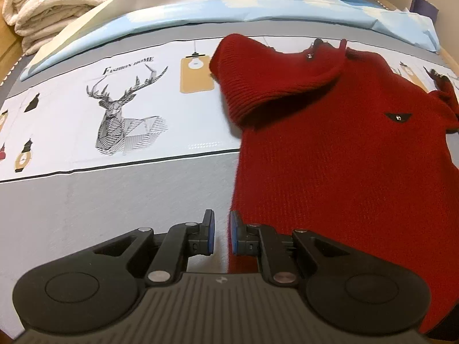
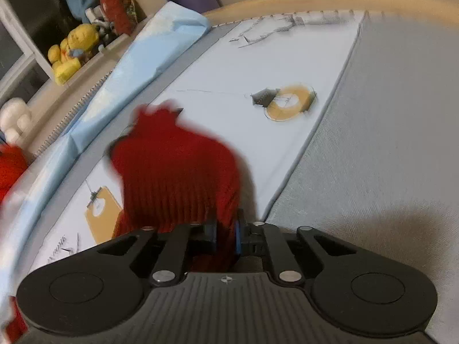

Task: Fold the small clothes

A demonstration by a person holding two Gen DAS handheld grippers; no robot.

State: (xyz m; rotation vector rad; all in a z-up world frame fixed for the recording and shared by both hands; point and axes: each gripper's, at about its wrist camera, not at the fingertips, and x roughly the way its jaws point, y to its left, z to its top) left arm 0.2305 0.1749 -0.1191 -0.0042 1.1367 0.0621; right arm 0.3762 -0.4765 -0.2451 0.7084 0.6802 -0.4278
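Note:
A small red knit sweater [image 1: 330, 149] lies on the bed, its left sleeve [image 1: 272, 77] folded inward over the chest. My left gripper [image 1: 222, 233] is slightly open at the sweater's lower left hem edge, with nothing between its blue pads [image 1: 211, 233]. In the right wrist view my right gripper [image 2: 225, 236] is shut on a bunched part of the red sweater [image 2: 175, 169], which is blurred and lifted above the bedcover.
The bedcover [image 1: 114, 200] is grey and white with a deer print [image 1: 126, 114]. A light blue sheet [image 1: 200, 11] lies along the far side. Folded white blankets [image 1: 46, 5] sit far left. Yellow plush toys [image 2: 71, 48] sit on a ledge.

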